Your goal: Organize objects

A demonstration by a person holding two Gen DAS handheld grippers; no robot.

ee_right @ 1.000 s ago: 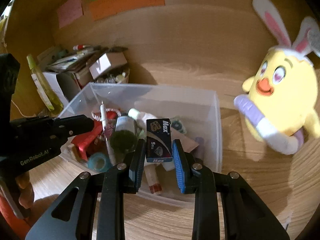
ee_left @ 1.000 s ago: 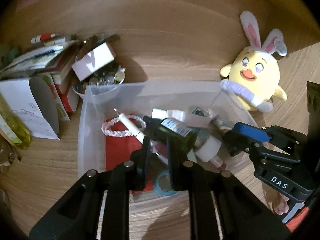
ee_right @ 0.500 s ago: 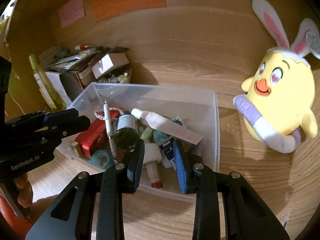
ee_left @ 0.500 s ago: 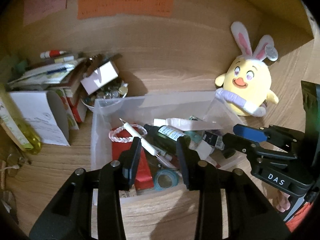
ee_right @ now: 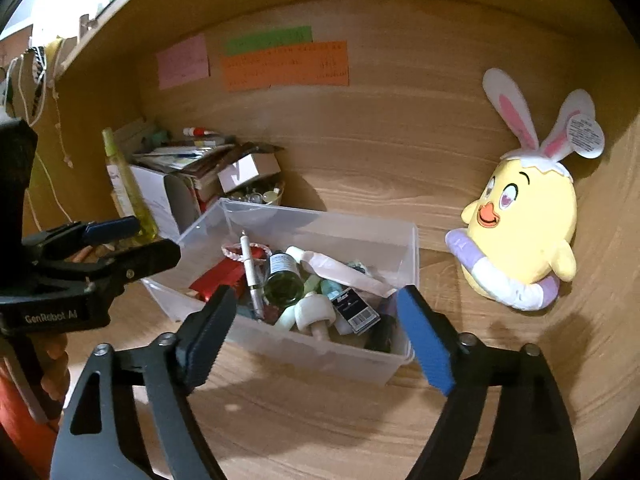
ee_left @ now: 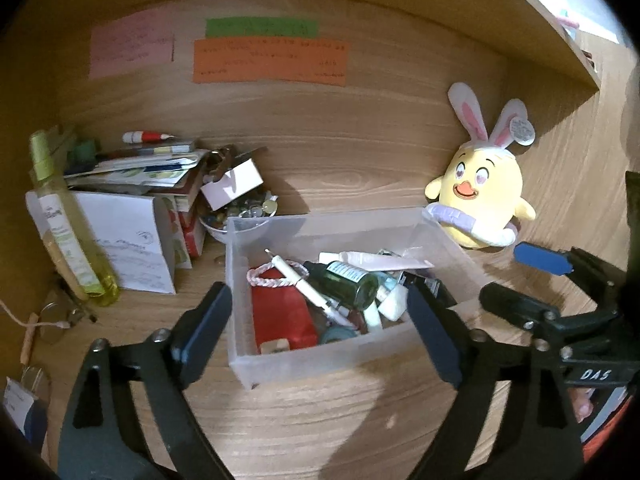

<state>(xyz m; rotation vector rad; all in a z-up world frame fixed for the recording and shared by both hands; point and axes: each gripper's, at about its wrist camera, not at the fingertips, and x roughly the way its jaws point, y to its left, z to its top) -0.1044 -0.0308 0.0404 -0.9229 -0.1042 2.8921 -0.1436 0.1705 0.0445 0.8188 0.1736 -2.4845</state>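
Note:
A clear plastic bin (ee_left: pixel 320 356) (ee_right: pixel 320 354) sits on the wooden desk, holding a dark green bottle (ee_left: pixel 350 284) (ee_right: pixel 284 280), a white pen (ee_left: pixel 304 286) (ee_right: pixel 250 268), a red box (ee_left: pixel 280 316), a braided bracelet (ee_left: pixel 266 280), a white tube (ee_right: pixel 332 266) and a black Max staples box (ee_right: pixel 356 310). My left gripper (ee_left: pixel 320 336) is open and empty, pulled back in front of the bin. My right gripper (ee_right: pixel 316 334) is open and empty, just short of the bin's near wall.
A yellow bunny-eared chick plush (ee_left: pixel 482 204) (ee_right: pixel 524 224) stands right of the bin. At the left are stacked books and papers (ee_left: pixel 136 168), a white carton (ee_left: pixel 128 236), a yellow-green bottle (ee_left: pixel 68 232) and a bowl of small items (ee_left: pixel 240 216). Sticky notes (ee_left: pixel 268 62) hang on the back wall.
The right gripper let the Max box drop into the bin. Both grippers opened wide and pulled back and up from the bin.

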